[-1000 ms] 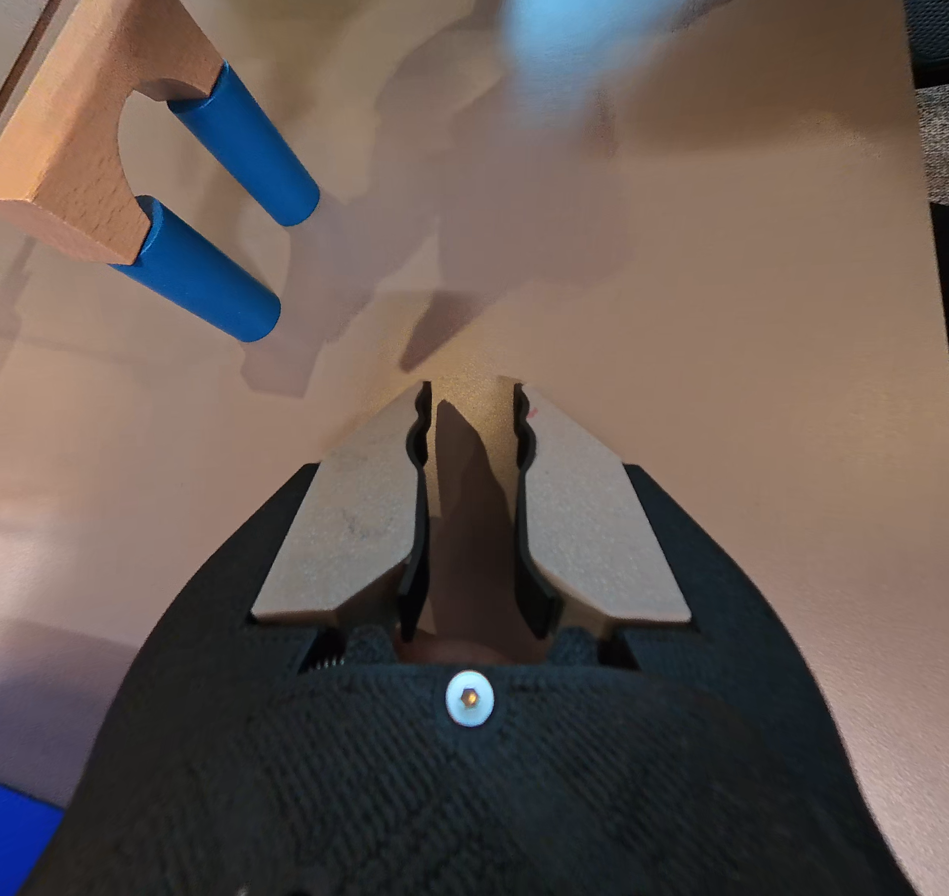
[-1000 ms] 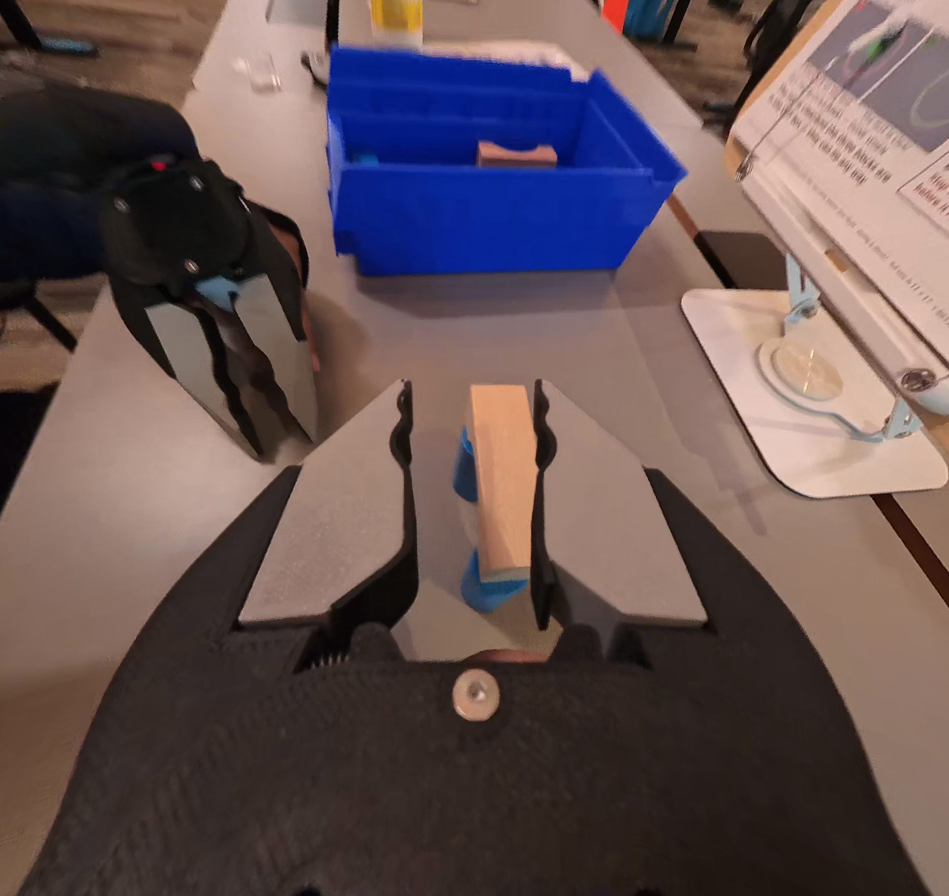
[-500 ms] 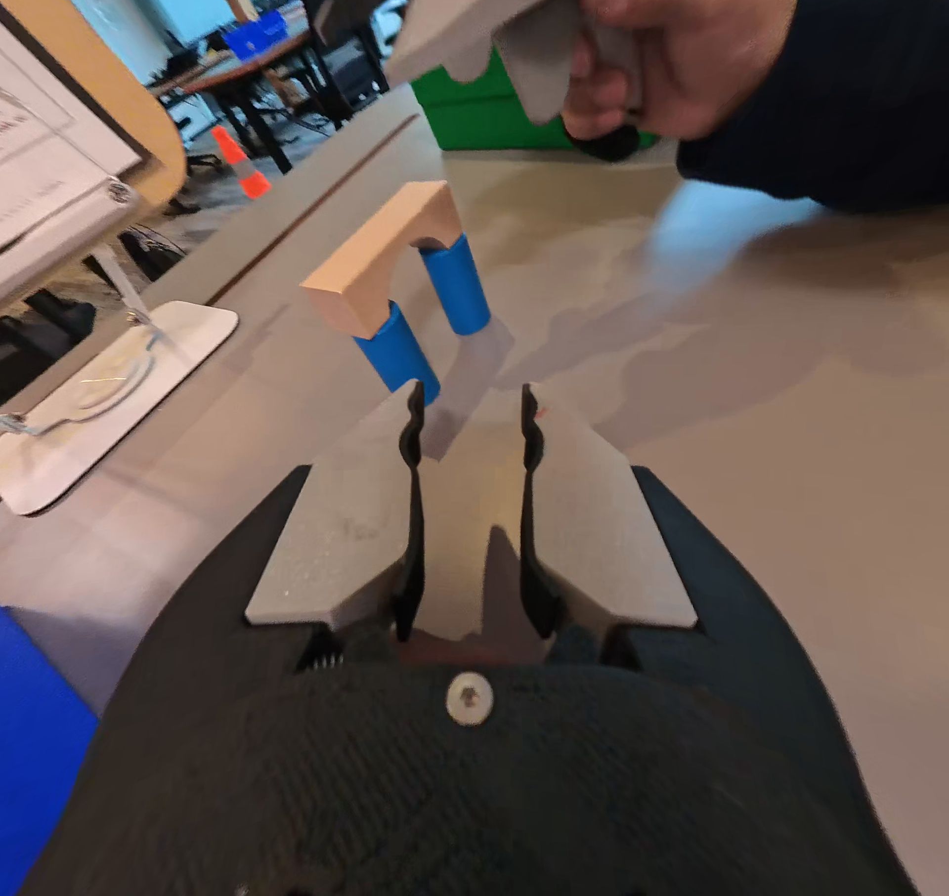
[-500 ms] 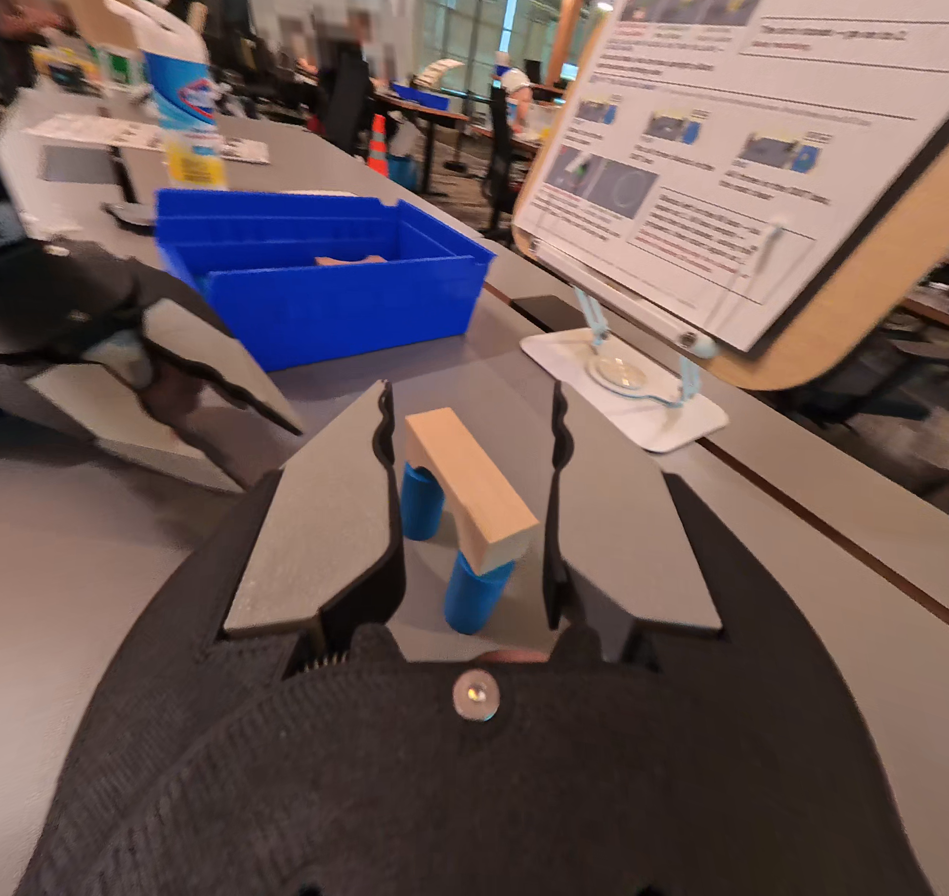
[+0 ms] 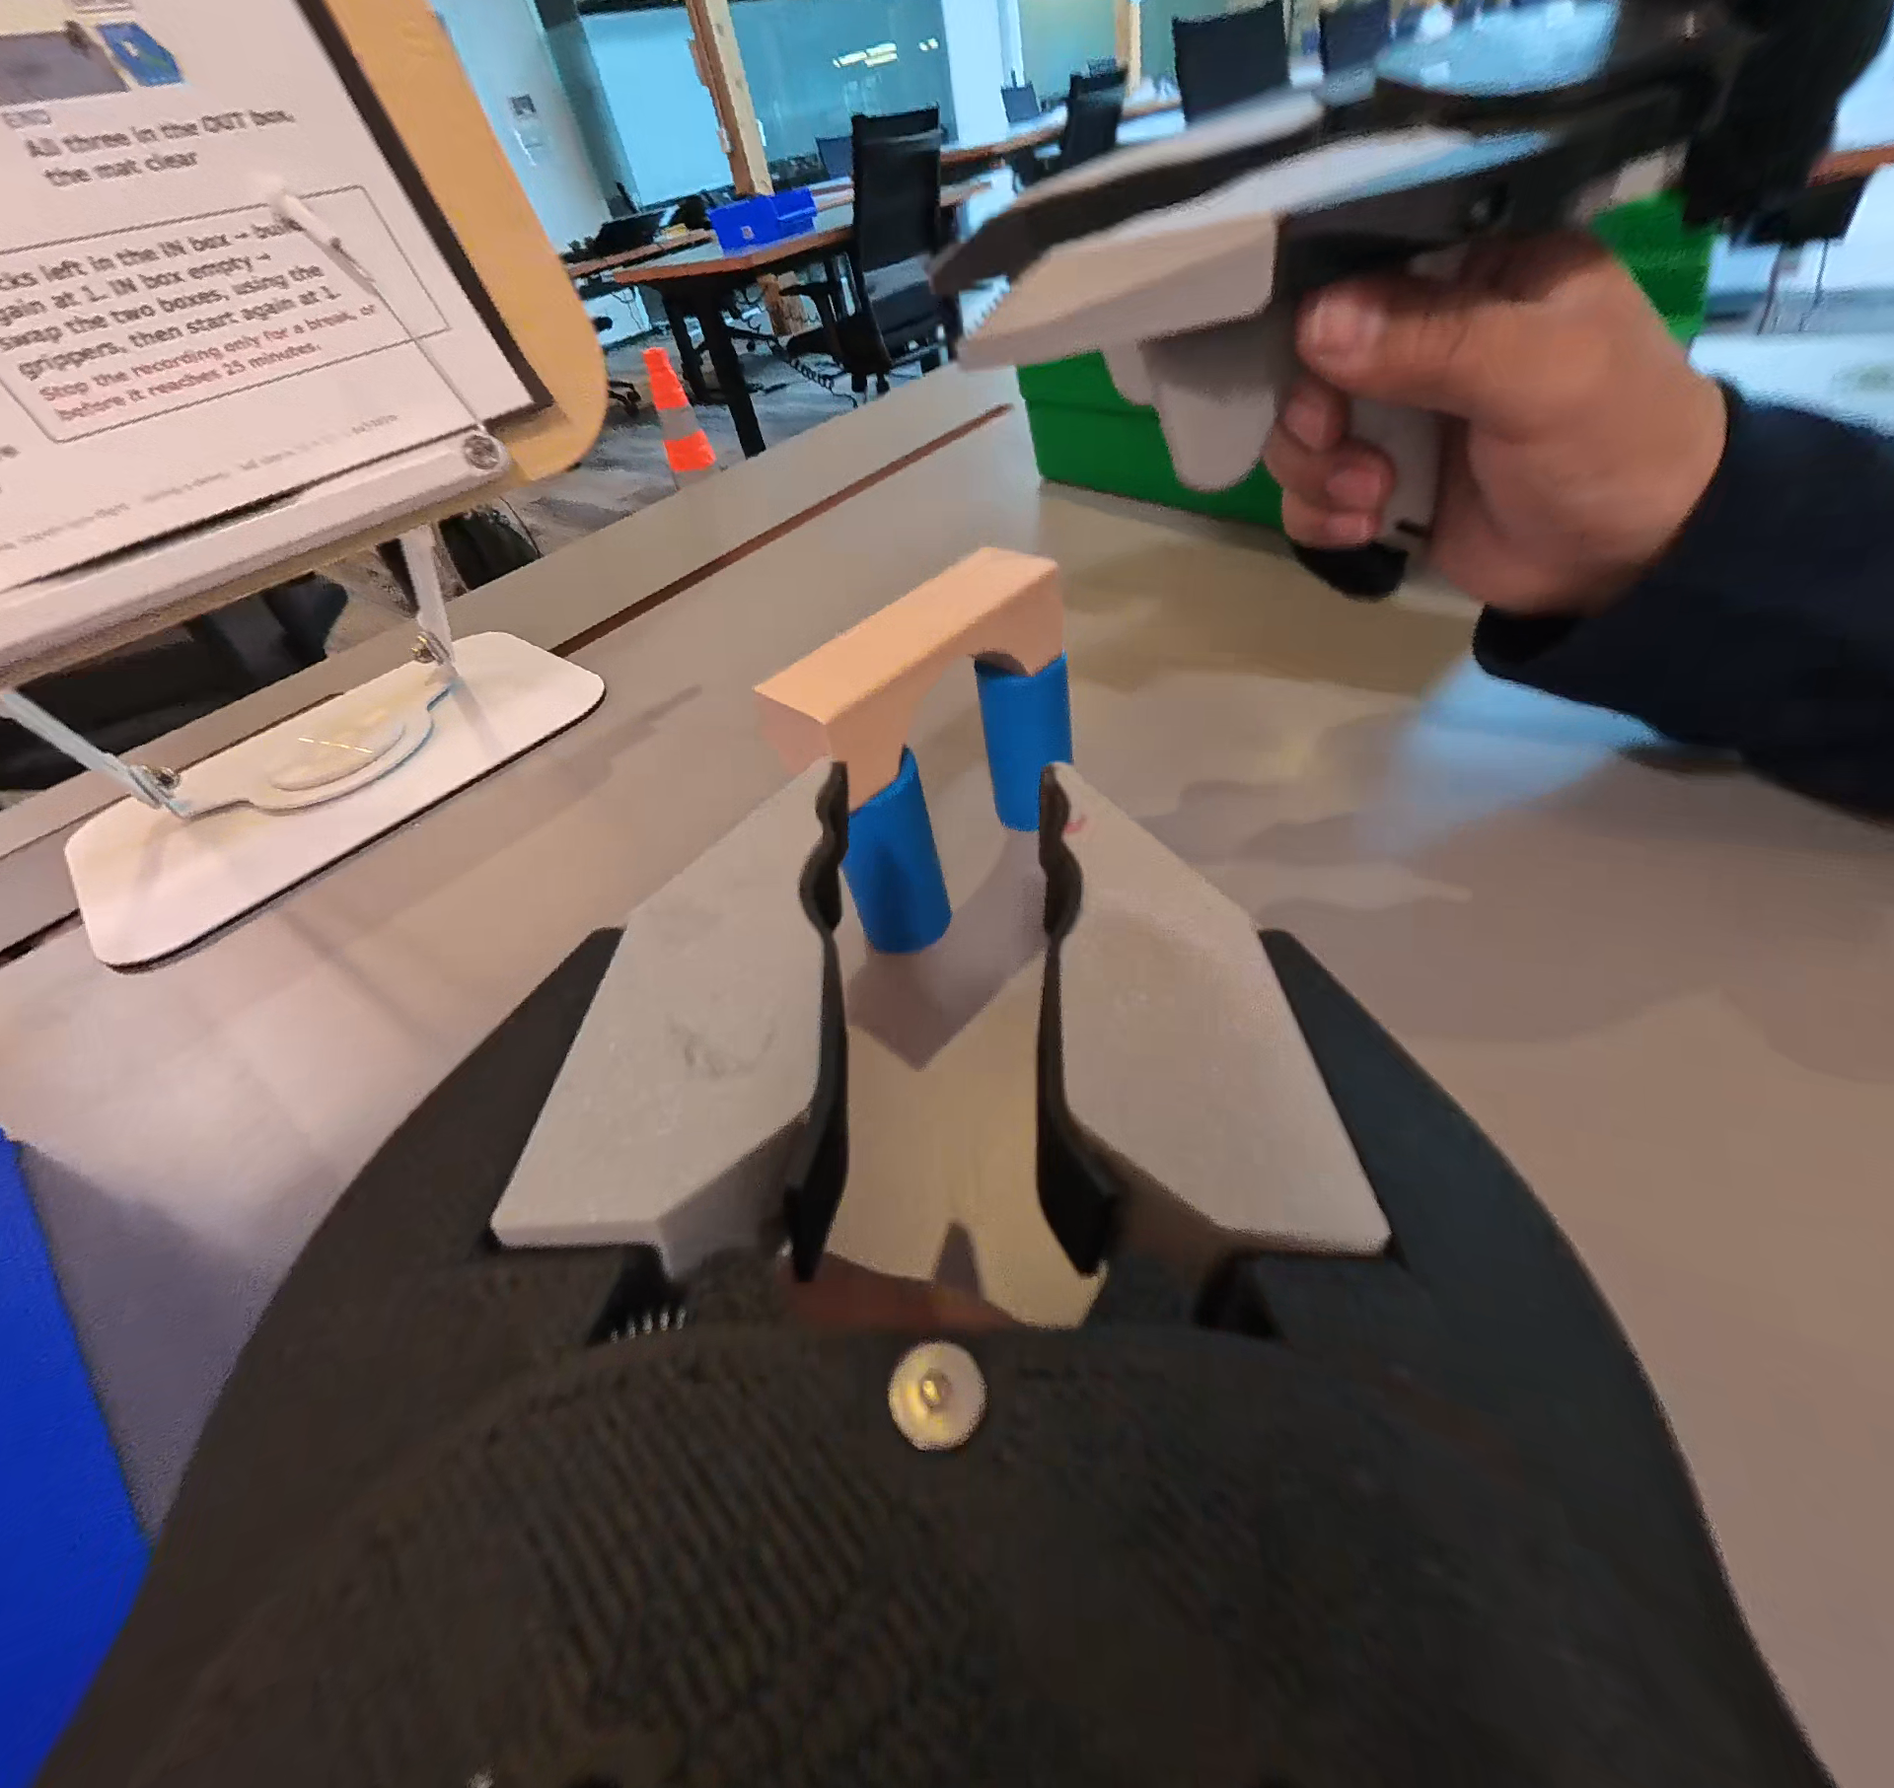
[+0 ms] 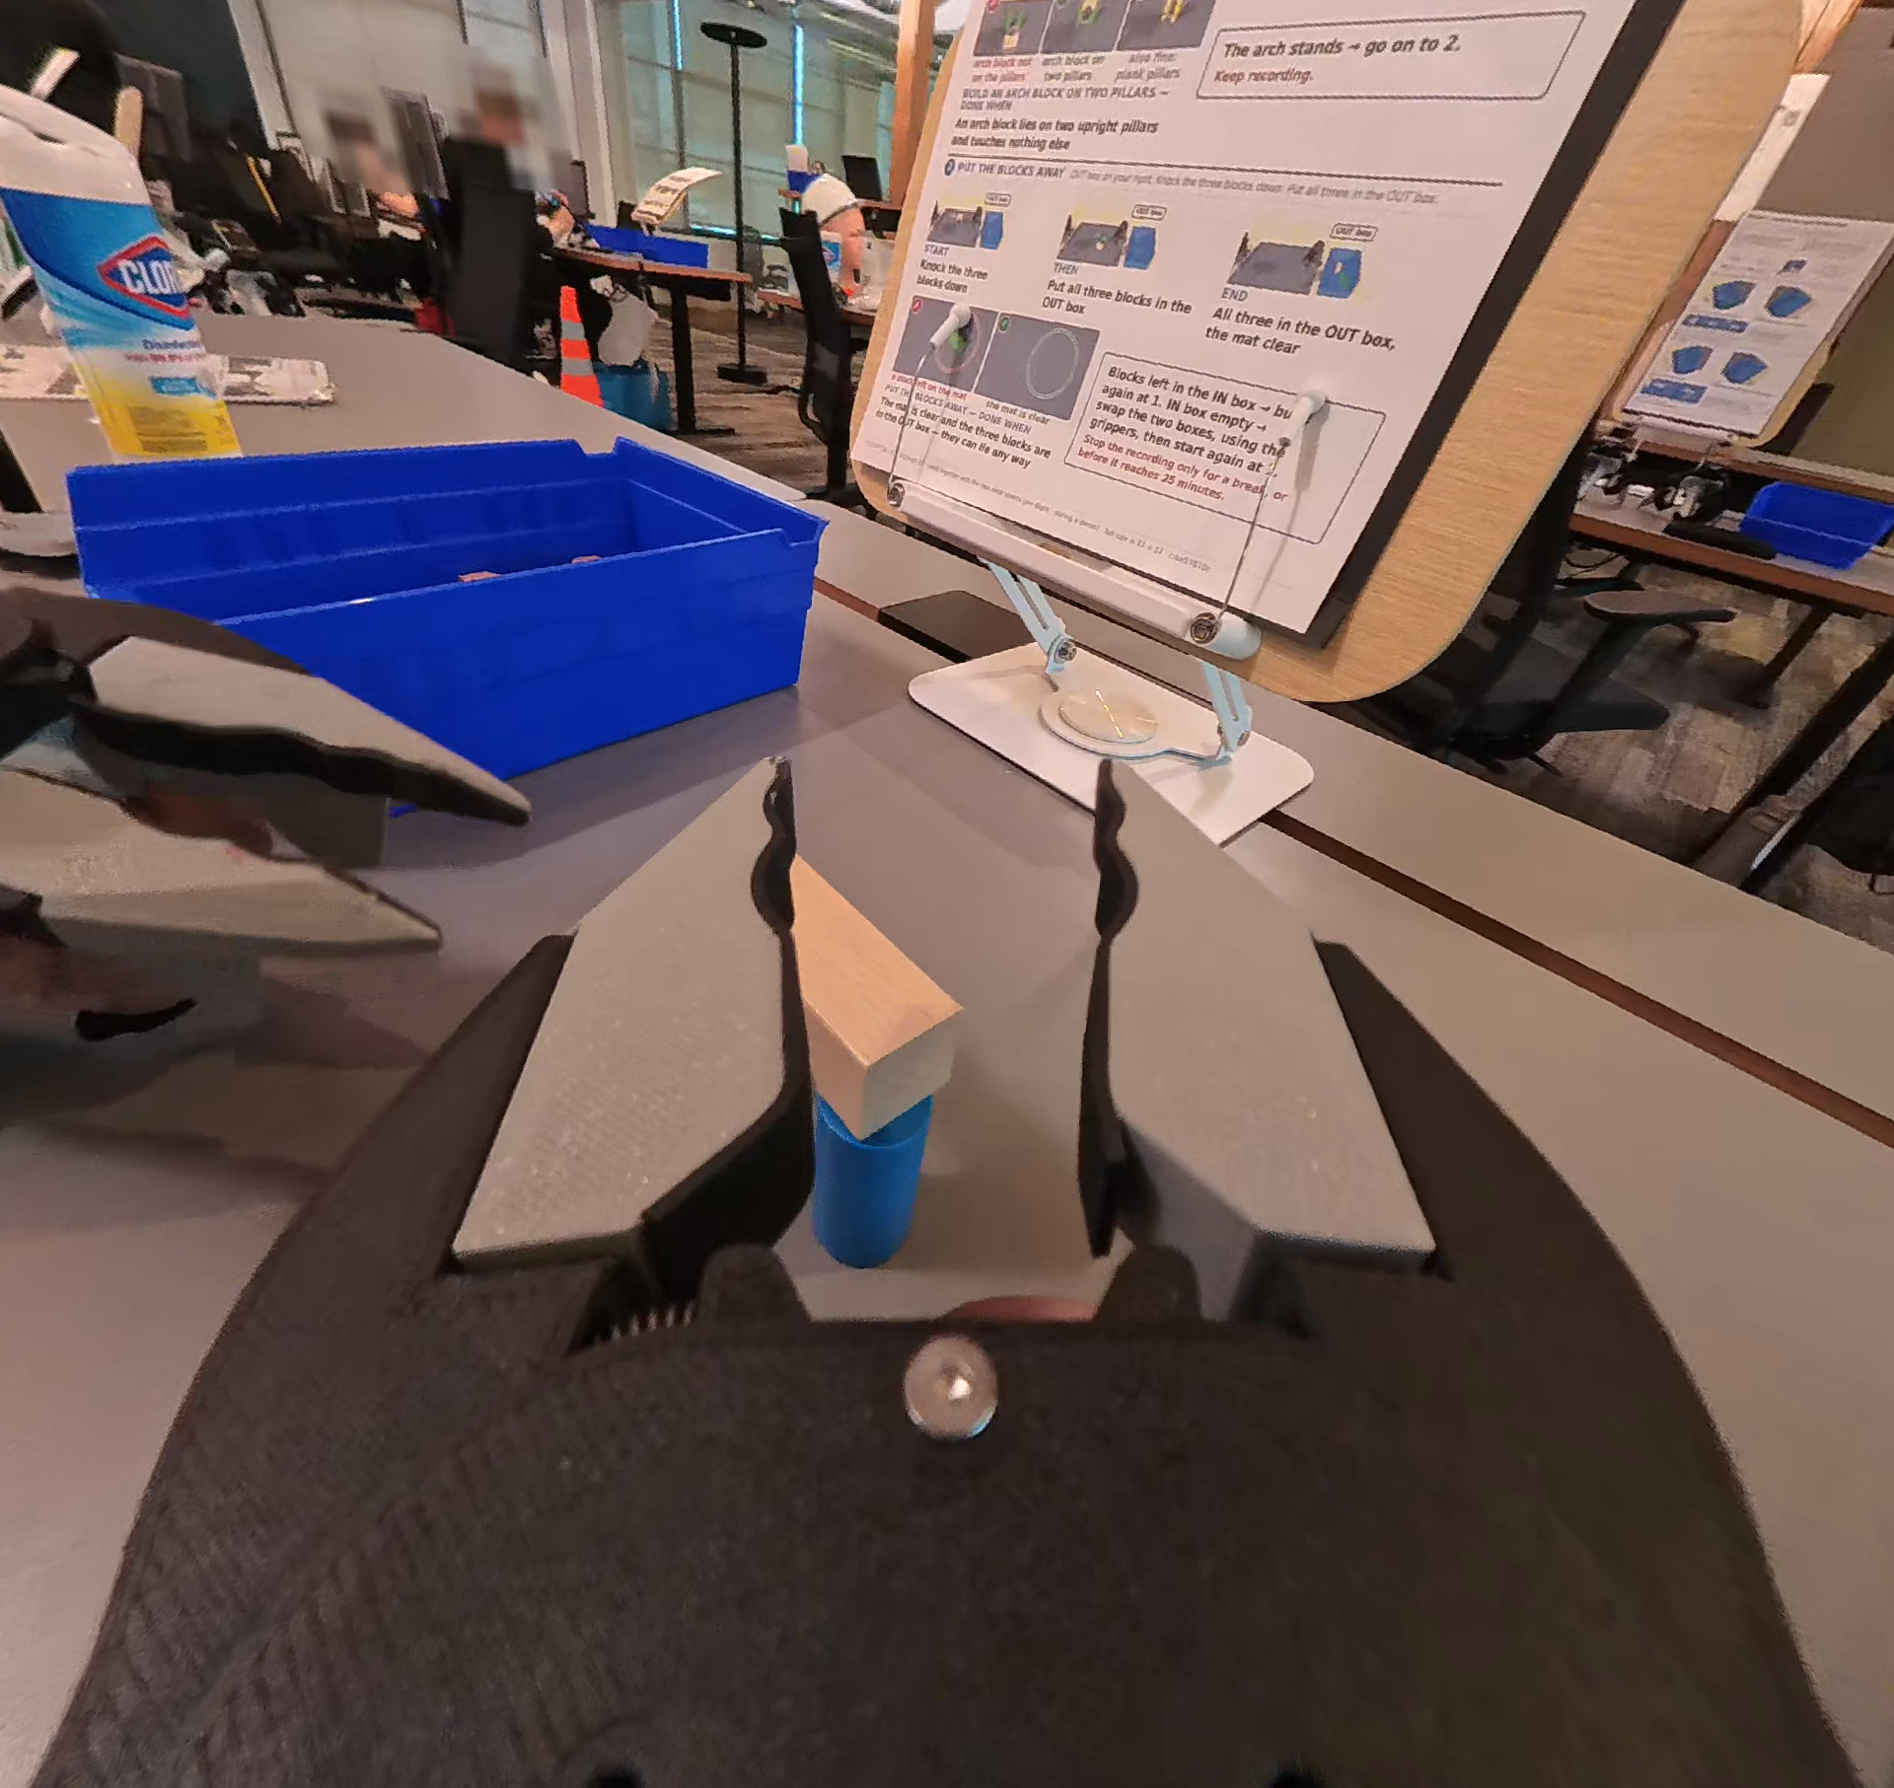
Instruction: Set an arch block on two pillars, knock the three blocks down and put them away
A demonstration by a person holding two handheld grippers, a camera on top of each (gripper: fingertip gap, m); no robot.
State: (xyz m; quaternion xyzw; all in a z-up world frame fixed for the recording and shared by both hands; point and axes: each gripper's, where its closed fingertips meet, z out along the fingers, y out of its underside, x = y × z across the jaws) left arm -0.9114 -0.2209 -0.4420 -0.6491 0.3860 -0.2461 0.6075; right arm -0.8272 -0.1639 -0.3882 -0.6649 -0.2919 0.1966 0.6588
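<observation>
Judging the arch (image 5: 907, 658) built on both pillars (image 5: 894, 863), we hold both grippers (image 5: 941, 853) (image 6: 938, 868) apart, seemingly empty; next, knock it down.

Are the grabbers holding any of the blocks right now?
No. Both the left gripper and right gripper are open; the arch block just rests on the blue pillars.

far pillar (image 6: 789, 919) hidden behind tool finger

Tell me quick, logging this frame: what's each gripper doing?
Left gripper: jaws open, holding nothing.
Right gripper: jaws open, holding nothing; the arch block stands free on its pillars.
</observation>
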